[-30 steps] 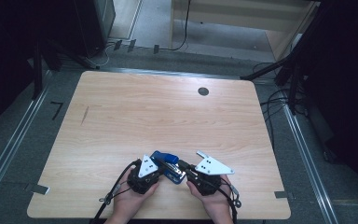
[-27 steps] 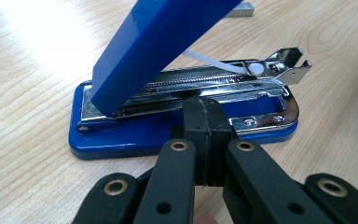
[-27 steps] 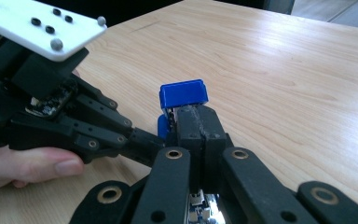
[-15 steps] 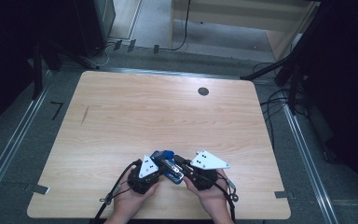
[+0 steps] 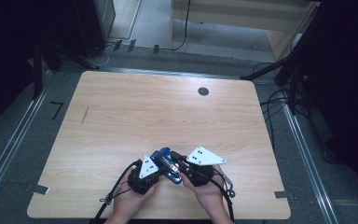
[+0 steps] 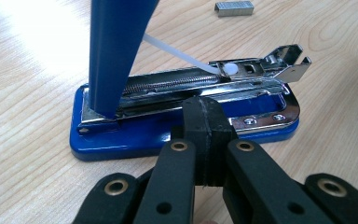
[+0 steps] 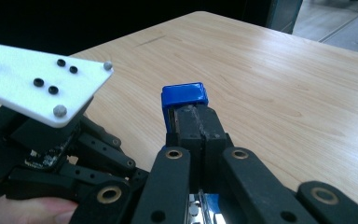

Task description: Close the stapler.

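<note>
Blue stapler point(image 6: 186, 119) already swung open, lid upright just ahead of the left gripper point(image 6: 208, 122), whose closed jaws press its metal rail. Right gripper point(image 7: 199, 122), jaws together, props the lid tip. Staple strip point(image 6: 234, 8) beyond, apparently not yet loaded.

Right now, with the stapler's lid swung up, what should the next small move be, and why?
Probably tip the blue lid a little further back with the right claw, which sits shut against it. The magazine channel of the stapler already lies exposed, the left claw rests shut on the base, and a staple strip waits on the table.
</note>
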A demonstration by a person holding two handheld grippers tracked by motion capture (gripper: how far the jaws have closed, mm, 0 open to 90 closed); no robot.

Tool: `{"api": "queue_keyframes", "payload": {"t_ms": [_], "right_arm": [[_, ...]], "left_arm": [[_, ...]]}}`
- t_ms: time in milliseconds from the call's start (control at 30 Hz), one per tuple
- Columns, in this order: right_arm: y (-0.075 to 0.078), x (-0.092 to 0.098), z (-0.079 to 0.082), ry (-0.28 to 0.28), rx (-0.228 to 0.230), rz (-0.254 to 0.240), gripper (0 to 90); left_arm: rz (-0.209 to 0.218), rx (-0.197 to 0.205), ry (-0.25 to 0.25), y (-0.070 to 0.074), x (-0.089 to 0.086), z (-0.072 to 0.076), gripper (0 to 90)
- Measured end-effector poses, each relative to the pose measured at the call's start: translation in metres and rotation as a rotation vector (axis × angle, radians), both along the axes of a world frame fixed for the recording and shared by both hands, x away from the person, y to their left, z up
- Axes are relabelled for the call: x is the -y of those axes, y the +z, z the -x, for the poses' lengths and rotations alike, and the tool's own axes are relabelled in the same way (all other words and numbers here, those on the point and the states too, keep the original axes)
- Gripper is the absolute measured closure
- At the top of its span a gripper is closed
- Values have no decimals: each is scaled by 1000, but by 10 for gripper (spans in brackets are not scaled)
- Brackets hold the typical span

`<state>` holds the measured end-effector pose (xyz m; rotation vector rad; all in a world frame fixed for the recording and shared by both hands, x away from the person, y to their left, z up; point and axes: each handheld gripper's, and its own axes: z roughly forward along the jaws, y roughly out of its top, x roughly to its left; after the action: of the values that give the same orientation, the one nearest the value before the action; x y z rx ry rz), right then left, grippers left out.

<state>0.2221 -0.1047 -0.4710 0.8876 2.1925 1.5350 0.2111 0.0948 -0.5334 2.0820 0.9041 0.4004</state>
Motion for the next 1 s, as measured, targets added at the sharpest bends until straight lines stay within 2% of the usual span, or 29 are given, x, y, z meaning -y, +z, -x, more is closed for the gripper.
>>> {"api": "queue_keyframes", "payload": {"t_ms": [1000], "right_arm": [[7, -18, -16, 21, 10, -13, 900]], "left_arm": [[-2, 11, 3, 0, 1, 1, 900]]}}
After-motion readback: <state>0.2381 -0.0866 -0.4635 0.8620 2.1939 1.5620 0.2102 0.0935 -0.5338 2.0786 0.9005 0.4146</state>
